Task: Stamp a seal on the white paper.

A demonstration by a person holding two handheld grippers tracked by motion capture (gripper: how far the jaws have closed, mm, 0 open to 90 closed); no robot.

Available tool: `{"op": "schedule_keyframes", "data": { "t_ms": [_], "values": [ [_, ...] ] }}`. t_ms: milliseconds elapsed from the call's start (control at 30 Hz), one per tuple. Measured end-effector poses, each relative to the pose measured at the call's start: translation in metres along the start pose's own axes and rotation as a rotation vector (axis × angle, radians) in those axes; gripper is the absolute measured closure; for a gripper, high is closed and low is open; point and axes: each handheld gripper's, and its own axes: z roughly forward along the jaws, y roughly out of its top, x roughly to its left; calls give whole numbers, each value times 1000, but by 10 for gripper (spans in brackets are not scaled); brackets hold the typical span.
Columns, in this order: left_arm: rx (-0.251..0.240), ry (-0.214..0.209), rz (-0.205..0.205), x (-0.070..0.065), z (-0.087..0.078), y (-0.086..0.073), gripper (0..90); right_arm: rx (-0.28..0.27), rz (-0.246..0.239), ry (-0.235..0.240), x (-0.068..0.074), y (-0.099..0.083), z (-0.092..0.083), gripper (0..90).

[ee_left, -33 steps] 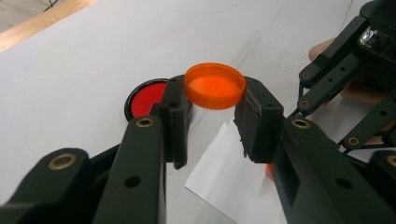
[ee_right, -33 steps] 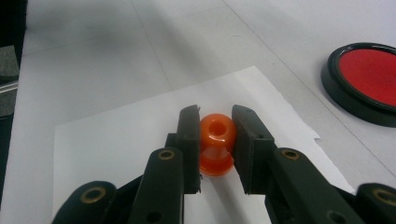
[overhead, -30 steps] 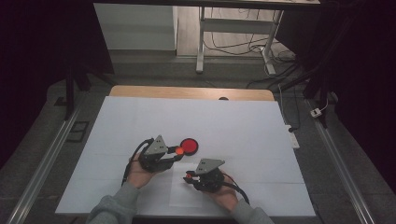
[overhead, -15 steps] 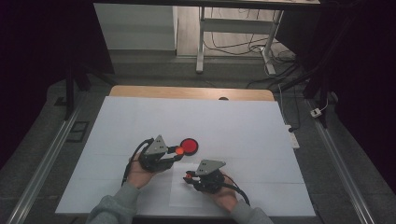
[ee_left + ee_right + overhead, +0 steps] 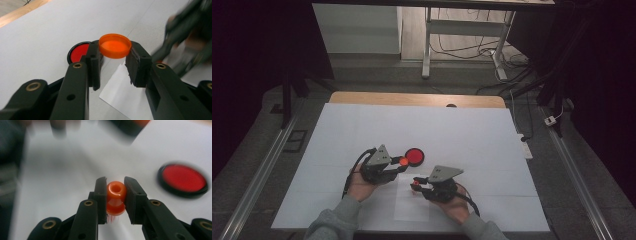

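Blurring hides the left hand-held gripper [image 5: 130,127] — orange cap [image 5: 141,122] cut off.

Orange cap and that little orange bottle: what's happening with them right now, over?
Left gripper shut on orange cap. Right gripper shut on small orange bottle, mouth open. Red disc lies beside them, not between.

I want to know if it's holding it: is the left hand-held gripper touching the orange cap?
Touching. In the left gripper view, the left hand-held gripper clamps the orange cap between both jaws.
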Motion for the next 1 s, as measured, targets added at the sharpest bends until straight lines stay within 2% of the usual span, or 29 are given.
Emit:
{"op": "schedule_keyframes", "data": {
  "t_ms": [67,133,533,1000],
  "values": [
    [3,1,0,0,0,0,654,-38,47,15,-4,4,-9,724],
    [7,-1,1,0,1,0,654,-52,71,21,-5,4,-14,724],
    [18,-12,8,-4,3,-1,654,-91,78,-21,-11,11,-26,724],
    [27,-26,15,-8,4,-3,654,-171,63,-49,-13,24,-42,723]
  ]
}}
